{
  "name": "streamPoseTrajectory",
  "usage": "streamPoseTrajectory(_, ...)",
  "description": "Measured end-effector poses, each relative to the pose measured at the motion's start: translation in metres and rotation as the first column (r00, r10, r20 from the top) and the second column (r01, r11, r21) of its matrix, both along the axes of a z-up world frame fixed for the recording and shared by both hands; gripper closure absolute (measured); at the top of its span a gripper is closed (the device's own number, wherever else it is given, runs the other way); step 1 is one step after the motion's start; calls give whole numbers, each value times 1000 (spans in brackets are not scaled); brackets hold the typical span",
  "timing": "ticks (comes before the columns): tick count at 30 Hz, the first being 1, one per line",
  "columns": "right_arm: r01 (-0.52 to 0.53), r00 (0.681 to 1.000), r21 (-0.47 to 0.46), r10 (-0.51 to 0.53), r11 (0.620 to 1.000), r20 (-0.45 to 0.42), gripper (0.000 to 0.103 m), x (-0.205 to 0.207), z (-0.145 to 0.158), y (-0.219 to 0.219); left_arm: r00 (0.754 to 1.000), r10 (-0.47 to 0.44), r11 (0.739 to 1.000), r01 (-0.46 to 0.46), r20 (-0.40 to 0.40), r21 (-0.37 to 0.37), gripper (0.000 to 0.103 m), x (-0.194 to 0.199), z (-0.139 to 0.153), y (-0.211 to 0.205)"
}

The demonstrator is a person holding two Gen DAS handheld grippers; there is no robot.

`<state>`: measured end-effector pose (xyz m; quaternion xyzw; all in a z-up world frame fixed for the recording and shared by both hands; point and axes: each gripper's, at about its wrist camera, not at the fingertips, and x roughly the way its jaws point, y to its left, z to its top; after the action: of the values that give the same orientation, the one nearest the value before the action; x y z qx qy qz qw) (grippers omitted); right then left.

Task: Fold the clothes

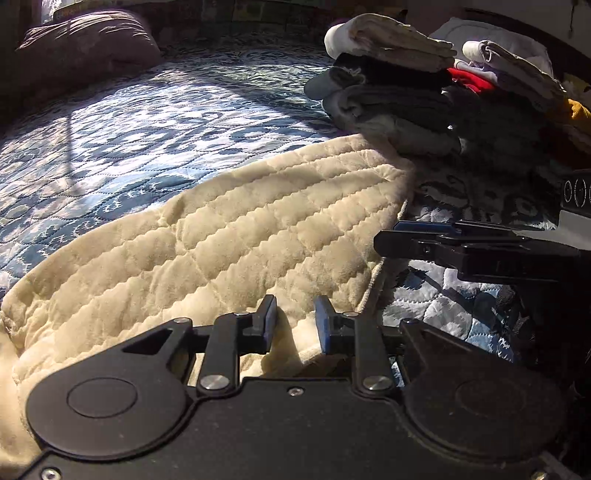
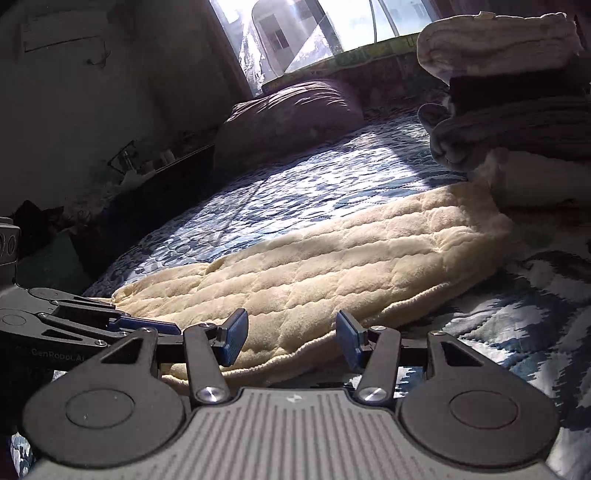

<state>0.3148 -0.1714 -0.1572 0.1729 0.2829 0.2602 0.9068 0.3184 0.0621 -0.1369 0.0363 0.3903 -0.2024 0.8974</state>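
I held my left gripper (image 1: 295, 325) low over the near edge of the cream quilted garment (image 1: 236, 236), its blue pads spread apart with a fold of the cloth rising between them, not pinched. My right gripper (image 2: 291, 341) sat just as low at the same near edge, its jaws spread wider, the cream hem running between the pads and touched by neither that I could tell.

The garment lay flat across the blue patterned bedspread (image 1: 140, 140), its far end reaching the foot of a pile of folded clothes (image 1: 399, 85).

The left wrist camera caught my right gripper side-on at the right of the frame, level with the bed, and showed a second heap beside the pile with red and yellow pieces among it. It also showed sunlight falling in patches over the bedspread and a dark pillow (image 1: 88, 44) in the far corner.

The right wrist camera saw my left gripper coming in from the left, its fingers lying on the cream cloth. Only this view took in the bright window (image 2: 317, 29) behind the pillow, the dim wall and the cluttered ledge beside the bed.
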Motion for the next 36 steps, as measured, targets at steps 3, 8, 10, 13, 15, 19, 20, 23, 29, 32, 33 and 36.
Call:
streamPoseTrajectory(3, 32, 999, 36, -31, 999, -31, 50, 1, -4, -9, 999, 32, 999, -31, 21, -3, 82, -4, 5, -3)
streamPoseTrajectory(8, 29, 1000, 44, -29, 999, 3, 49, 2, -2, -11, 994, 108, 991, -107, 10, -79, 82, -13, 8, -1)
streamPoseTrajectory(10, 8, 1000, 39, -9, 999, 24, 49, 0, 0, -7, 989, 138, 987, -141, -43, -81, 82, -10, -7, -3)
streamPoseTrajectory(13, -25, 999, 18, 25, 1000, 25, 49, -3, 0, -2, 983, 185, 973, -183, -2, -138, 80, -27, 20, 14)
streamPoseTrajectory(15, -42, 999, 9, 42, 999, 24, 49, -4, 0, 1, 967, 246, 965, -237, 70, -115, 76, -43, 40, 32)
streamPoseTrajectory(19, -59, 998, 11, 59, 998, 34, 46, -5, 1, 3, 883, 450, 891, -434, 138, -132, 76, -67, 63, 101)
streamPoseTrajectory(20, -67, 997, 12, 67, 998, 38, 46, -6, 1, 4, 856, 499, 865, -481, 134, -143, 76, -69, 66, 119)
streamPoseTrajectory(23, -96, 994, -1, 95, 995, 59, 45, -9, 1, 8, 809, 569, 822, -555, 152, -127, 76, -63, 70, 151)
streamPoseTrajectory(29, -129, 988, -6, 129, 992, 86, 43, -11, 1, 13, 730, 682, 725, -665, 53, -180, 61, -44, 54, 215)
streamPoseTrajectory(32, -163, 978, 10, 160, 987, 133, 40, -13, 4, 15, 729, 684, 693, -665, -39, -280, 61, -46, 40, 235)
streamPoseTrajectory(33, -176, 973, 9, 173, 984, 156, 39, -14, 6, 18, 740, 668, 689, -653, -72, -314, 59, -46, 34, 237)
streamPoseTrajectory(36, -214, 961, -21, 214, 977, 176, 39, -15, 4, 29, 752, 653, 698, -642, -85, -317, 60, -43, 22, 233)
